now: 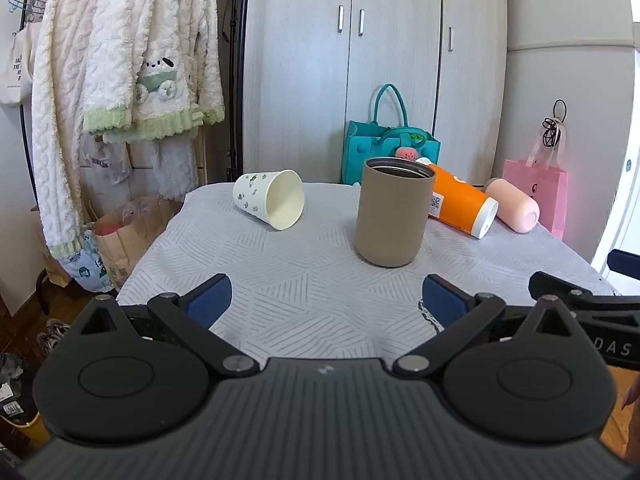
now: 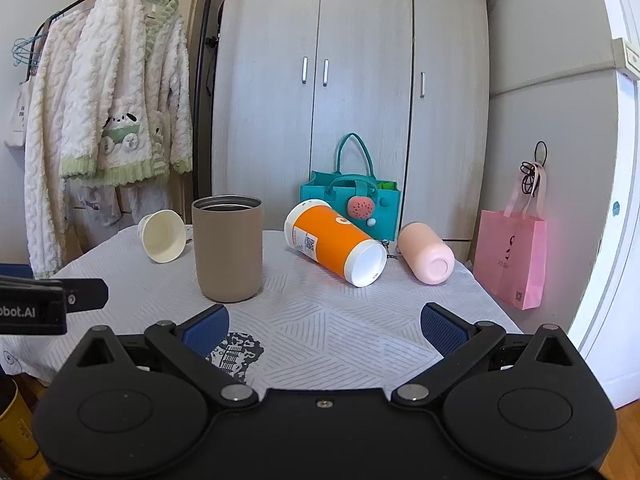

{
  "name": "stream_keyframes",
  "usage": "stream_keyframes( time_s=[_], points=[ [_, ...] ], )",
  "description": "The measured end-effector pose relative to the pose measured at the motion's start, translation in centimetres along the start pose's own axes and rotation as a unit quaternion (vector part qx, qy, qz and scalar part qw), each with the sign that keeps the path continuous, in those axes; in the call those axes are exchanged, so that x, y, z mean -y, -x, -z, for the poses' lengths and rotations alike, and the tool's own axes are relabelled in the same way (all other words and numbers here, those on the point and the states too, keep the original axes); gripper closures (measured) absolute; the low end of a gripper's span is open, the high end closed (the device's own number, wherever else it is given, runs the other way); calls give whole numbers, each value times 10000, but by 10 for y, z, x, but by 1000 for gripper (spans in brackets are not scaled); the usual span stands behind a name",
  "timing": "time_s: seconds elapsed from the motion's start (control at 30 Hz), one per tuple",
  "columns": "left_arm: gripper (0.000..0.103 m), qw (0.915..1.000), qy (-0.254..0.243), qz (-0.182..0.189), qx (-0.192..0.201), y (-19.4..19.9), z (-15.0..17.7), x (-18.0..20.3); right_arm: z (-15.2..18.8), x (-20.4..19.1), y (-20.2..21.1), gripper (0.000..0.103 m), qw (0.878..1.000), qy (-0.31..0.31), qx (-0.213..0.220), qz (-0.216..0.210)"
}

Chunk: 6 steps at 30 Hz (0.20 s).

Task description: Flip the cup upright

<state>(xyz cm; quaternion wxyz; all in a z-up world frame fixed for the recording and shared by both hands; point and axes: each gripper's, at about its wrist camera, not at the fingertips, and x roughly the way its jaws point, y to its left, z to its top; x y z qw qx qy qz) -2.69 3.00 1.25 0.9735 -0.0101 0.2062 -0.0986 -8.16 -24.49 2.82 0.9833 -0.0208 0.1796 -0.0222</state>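
Observation:
A tan metal cup (image 1: 390, 212) (image 2: 228, 248) stands upright on the table. A white paper cup with green prints (image 1: 270, 199) (image 2: 163, 236) lies on its side at the back left, mouth towards me. An orange cup with white ends (image 1: 460, 204) (image 2: 336, 242) lies on its side right of the tan cup. A pink cup (image 1: 514, 205) (image 2: 426, 253) lies on its side further right. My left gripper (image 1: 326, 300) is open and empty, in front of the tan cup. My right gripper (image 2: 325, 324) is open and empty, in front of the orange cup.
The table wears a grey patterned cloth (image 1: 312, 276) (image 2: 332, 320). A teal bag (image 1: 390, 148) (image 2: 352, 200) and a wardrobe (image 2: 352, 80) stand behind it. A pink paper bag (image 2: 512, 256) hangs at right. Robes (image 1: 120, 60) hang on a rack at left.

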Motion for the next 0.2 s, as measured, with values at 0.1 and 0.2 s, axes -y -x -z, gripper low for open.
stream_keyframes(
  time_s=[0.1, 0.2],
  points=[
    [0, 10000, 8, 4, -20, 0, 0, 0, 0, -2, 1, 0, 10000, 43, 10, -17],
    [0, 10000, -3, 7, -36, 0, 0, 0, 0, -2, 1, 0, 10000, 24, 16, -22]
  ],
)
